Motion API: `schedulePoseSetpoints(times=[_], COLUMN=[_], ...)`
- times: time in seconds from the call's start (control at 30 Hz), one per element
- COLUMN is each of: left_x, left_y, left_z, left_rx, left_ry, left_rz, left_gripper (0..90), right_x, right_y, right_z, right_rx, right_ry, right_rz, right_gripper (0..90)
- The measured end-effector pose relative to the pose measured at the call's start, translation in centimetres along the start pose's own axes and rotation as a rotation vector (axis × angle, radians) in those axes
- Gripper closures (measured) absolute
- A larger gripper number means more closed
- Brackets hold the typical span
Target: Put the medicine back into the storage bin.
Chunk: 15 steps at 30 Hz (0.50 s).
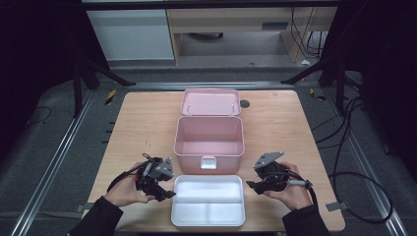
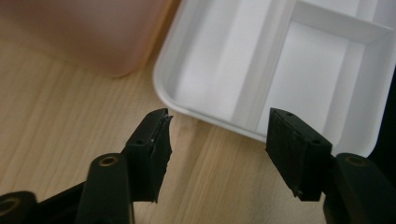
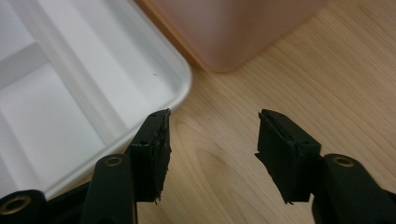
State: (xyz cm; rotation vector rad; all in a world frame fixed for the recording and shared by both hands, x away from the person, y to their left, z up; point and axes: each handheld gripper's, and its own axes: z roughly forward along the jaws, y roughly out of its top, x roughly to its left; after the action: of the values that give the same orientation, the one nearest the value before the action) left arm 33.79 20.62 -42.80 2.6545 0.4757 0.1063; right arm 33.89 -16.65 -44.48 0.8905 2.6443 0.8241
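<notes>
Tray (image 1: 207, 215) white, divided, on table's (image 1: 275, 123) near edge | left gripper (image 1: 166, 192) and right gripper (image 1: 252, 185) flank it, both open, nothing between jaws | gripper views catch tray corners up close | high view adds pink box (image 1: 209, 142) beyond, lid (image 1: 210, 102) back.

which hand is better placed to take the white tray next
Close call, leaning left. The left gripper sits right at the white divided plastic tray, whose rim lies between its open jaws in the left gripper view. The right gripper stands slightly off the tray's other end, open over bare wood.
</notes>
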Motion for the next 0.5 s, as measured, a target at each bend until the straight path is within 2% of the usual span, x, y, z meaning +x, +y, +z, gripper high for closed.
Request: schedulePoseSetpoints(times=[0.1, 0.13, 0.17, 0.2, 0.27, 0.37, 0.5], left_x=[0.4, 0.9, 0.9, 1.1, 1.6, 2.3, 3.4], left_y=[-0.4, -0.9, -0.9, -1.1, -1.5, -2.4, -3.8], left_z=[-0.7, -1.2, -1.2, -1.5, -1.8, -2.1, -2.4], left_rx=[-0.018, -0.037, -0.037, -0.039, -0.044, -0.043, -0.053], left_ry=[0.023, 0.052, 0.052, 0.065, 0.091, 0.15, 0.194], left_rz=[-0.026, -0.06, -0.06, -0.079, -0.115, -0.164, -0.247], left_gripper=[37.9, 36.2, 35.4, 34.6, 33.5, 30.6, 29.4], right_x=[-0.7, -1.4, -1.4, -2.0, -2.3, -3.1, -4.0], right_y=[-0.6, -1.3, -1.3, -1.9, -2.2, -2.9, -3.9], right_z=[-0.1, -0.1, -0.1, -0.1, 0.0, 0.2, 0.4], right_rx=[0.002, 0.002, 0.002, 0.01, 0.017, 0.053, 0.056], right_ry=[-0.025, -0.056, -0.056, -0.091, -0.109, -0.15, -0.192], right_rz=[0.031, 0.063, 0.063, 0.086, 0.093, 0.145, 0.184], right_gripper=[42.5, 41.0, 41.0, 39.1, 37.7, 35.0, 35.0])
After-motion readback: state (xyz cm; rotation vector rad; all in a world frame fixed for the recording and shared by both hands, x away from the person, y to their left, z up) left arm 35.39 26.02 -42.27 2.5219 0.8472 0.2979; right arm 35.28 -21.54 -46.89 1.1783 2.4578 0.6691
